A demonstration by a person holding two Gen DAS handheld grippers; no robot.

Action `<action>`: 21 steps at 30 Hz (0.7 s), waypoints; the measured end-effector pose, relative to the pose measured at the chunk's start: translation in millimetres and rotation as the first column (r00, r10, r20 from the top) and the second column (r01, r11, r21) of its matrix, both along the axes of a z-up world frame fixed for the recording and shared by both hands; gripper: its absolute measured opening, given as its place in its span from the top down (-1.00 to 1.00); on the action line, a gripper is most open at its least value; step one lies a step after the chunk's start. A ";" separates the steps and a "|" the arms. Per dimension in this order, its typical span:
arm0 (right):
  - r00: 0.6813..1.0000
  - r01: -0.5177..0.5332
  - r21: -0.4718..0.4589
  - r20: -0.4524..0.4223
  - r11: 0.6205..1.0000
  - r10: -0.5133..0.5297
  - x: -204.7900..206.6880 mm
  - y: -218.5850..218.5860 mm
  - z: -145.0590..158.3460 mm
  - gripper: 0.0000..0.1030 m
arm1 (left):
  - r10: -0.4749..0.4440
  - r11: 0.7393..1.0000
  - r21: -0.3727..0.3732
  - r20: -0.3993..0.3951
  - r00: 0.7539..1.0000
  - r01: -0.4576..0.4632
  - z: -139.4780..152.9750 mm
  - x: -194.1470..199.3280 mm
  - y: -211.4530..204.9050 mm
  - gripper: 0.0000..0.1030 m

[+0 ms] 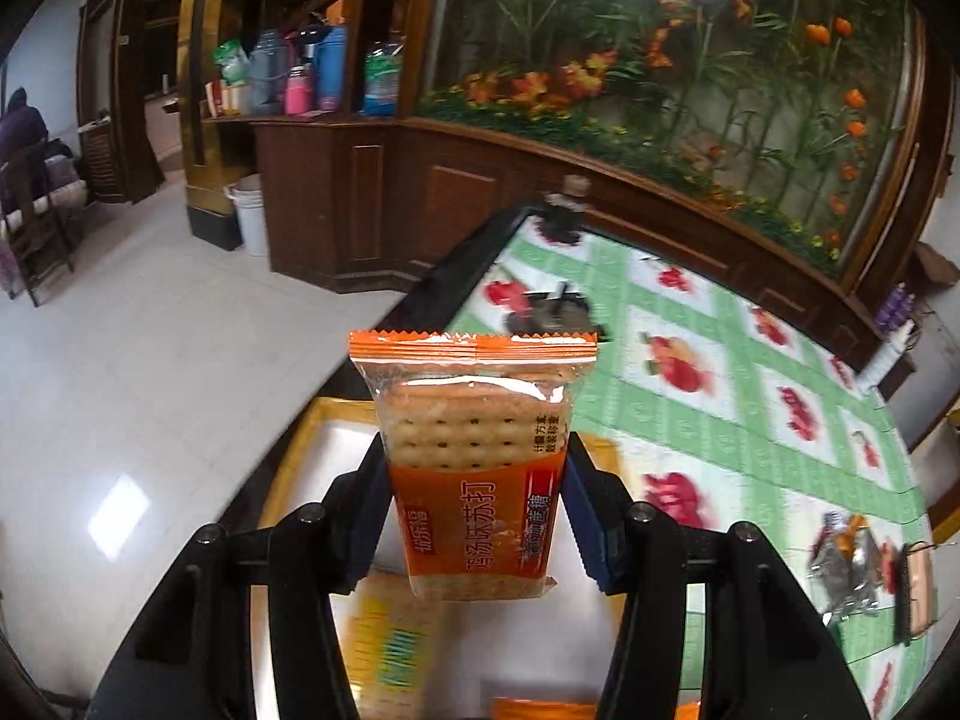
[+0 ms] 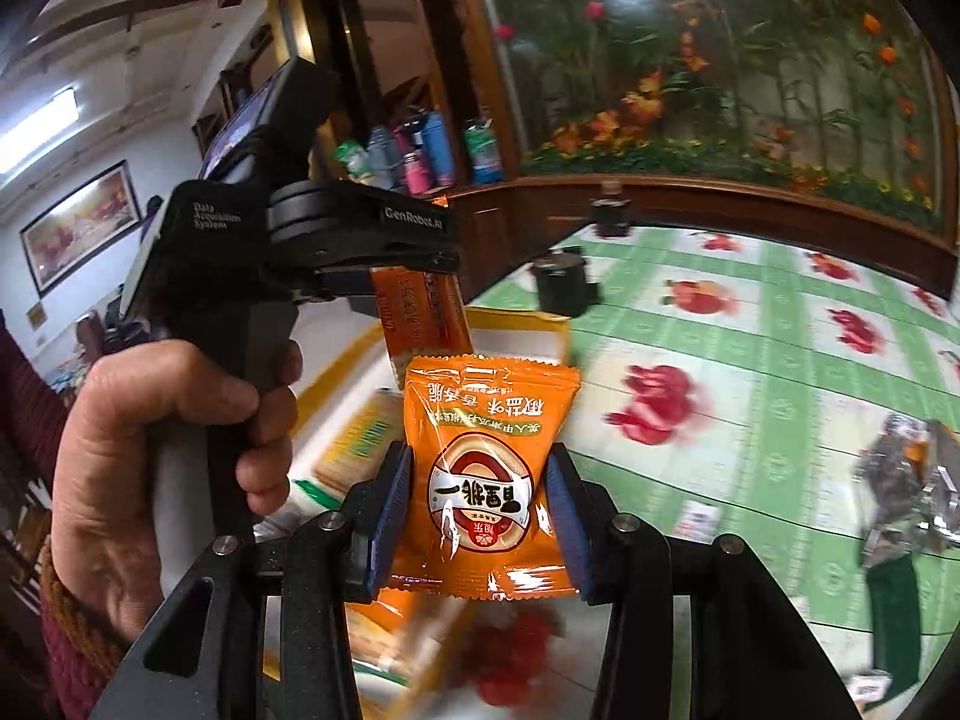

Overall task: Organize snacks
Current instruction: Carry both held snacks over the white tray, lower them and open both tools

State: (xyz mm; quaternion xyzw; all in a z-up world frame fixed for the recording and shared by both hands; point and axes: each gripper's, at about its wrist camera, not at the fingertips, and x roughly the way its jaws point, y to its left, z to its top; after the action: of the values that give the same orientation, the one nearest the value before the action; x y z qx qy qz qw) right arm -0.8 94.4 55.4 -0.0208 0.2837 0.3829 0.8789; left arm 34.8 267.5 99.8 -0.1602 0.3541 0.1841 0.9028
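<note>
My left gripper is shut on an orange soda cracker packet, held upright above a yellow-rimmed tray. A yellow-labelled cracker packet lies in the tray below. My right gripper is shut on an orange snack pouch, held above the tray. In the right wrist view the left gripper's body and the hand holding it are at the left, with its cracker packet hanging down. Loose silver and orange wrappers lie on the table at the right; they also show in the right wrist view.
The table has a green and white fruit-print cloth. A dark round pot and a dark bottle stand at its far end. A wooden cabinet with flowers behind glass runs behind. The tiled floor lies left of the table.
</note>
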 end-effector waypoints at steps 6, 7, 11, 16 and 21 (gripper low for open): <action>0.996 -0.068 -0.022 -0.062 0.997 0.067 1.5 32.3 -13.1 0.05 | 0.033 0.999 -0.027 -0.061 0.998 -0.035 -18.9 5.4 21.8 -0.03; 0.995 -0.074 -0.028 -0.063 0.997 0.073 -0.6 36.2 -13.7 0.05 | 0.035 0.999 -0.025 -0.071 0.997 -0.037 -21.5 7.5 21.5 -0.03; 0.994 -0.092 -0.067 -0.072 0.993 0.087 -2.0 51.6 -23.5 0.05 | 0.024 0.999 -0.033 -0.096 0.995 -0.027 -29.4 14.0 20.0 -0.03; 0.993 -0.088 -0.100 -0.085 0.991 0.080 0.4 56.9 -32.7 0.05 | 0.032 0.998 -0.041 -0.134 0.990 -0.038 -41.3 19.8 22.2 -0.03; 0.992 -0.093 -0.110 -0.098 0.990 0.083 3.2 59.0 -36.4 0.05 | 0.043 0.998 -0.041 -0.162 0.986 -0.050 -48.5 22.4 25.0 -0.03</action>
State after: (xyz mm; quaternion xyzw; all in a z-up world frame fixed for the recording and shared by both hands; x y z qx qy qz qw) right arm 2.4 153.4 18.9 -0.0656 0.3448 0.4050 0.8443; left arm 57.1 292.5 51.3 -0.1732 0.4263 0.2096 0.8628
